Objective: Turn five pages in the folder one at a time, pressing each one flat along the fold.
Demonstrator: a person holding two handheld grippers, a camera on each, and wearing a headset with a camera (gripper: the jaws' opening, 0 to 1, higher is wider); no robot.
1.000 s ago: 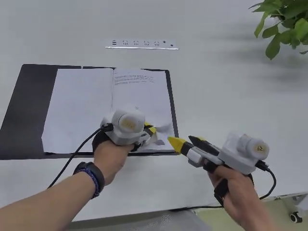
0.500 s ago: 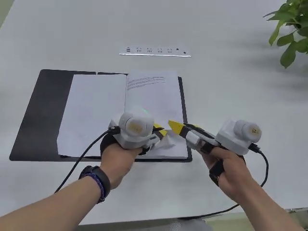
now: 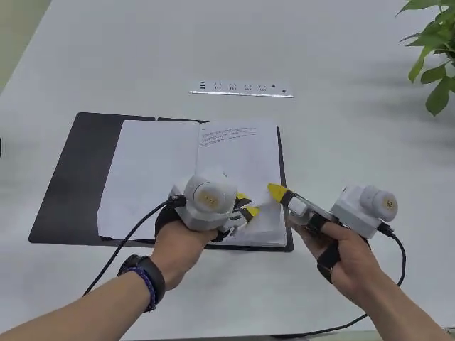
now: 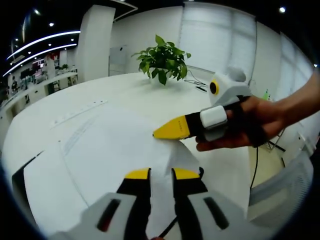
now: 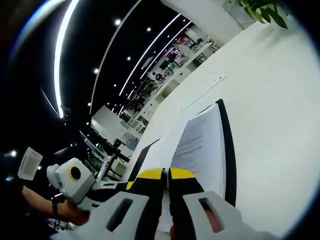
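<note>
The left gripper [image 4: 161,174] is clenched on the lifted lower corner of the right-hand page [image 4: 100,145], with a sliver of paper between its yellow tips. The right gripper [image 5: 166,173], jaws pressed together on nothing, points at that raised edge just beyond; whether it touches is hard to tell. The black folder [image 3: 71,170] lies open on the white table [image 3: 341,128], its print too small to read. Farther off are a power strip [image 3: 242,89] and a potted plant [image 3: 434,42], cut off at the edge.

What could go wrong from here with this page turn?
1. The left tongs pinch the page at its near corner, where the paper looks buckled; pulling could crease or tear it.
2. They may have caught more than one sheet; I cannot tell.
3. The shut right tongs sit close beside that corner and could knock the left tongs.
</note>
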